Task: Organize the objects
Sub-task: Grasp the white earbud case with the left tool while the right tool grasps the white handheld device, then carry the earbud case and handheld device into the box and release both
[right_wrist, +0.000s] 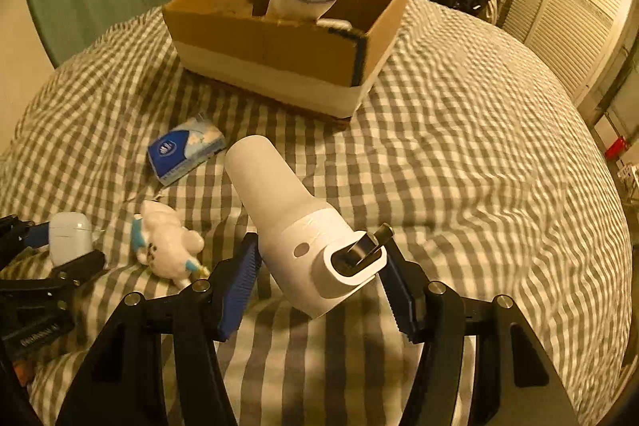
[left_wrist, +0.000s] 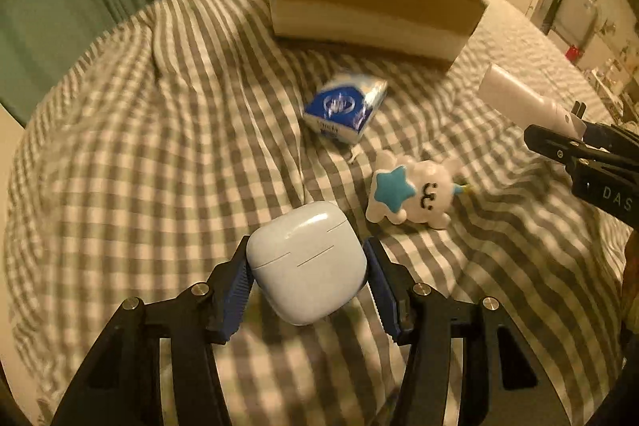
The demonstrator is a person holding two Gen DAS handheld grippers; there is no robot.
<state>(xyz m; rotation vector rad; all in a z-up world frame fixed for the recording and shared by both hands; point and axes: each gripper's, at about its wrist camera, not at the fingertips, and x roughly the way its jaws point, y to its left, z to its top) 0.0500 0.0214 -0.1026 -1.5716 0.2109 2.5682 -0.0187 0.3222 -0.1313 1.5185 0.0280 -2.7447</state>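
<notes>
With the left gripper (left_wrist: 307,266) clamped on the earbud case (left_wrist: 307,262) and the right gripper (right_wrist: 319,262) gripping the white bottle (right_wrist: 295,226), both loads seem lifted, and next comes carrying them to the far cardboard box (right_wrist: 279,54).

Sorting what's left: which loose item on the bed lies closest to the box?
The blue tissue pack; the plush toy lies farther from the cardboard box.

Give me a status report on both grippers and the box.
Left hand-held gripper shut on earbud case. Right hand-held gripper shut on white device. Cardboard box ahead, open. Tissue pack and plush toy on bed, nothing blocking.
</notes>
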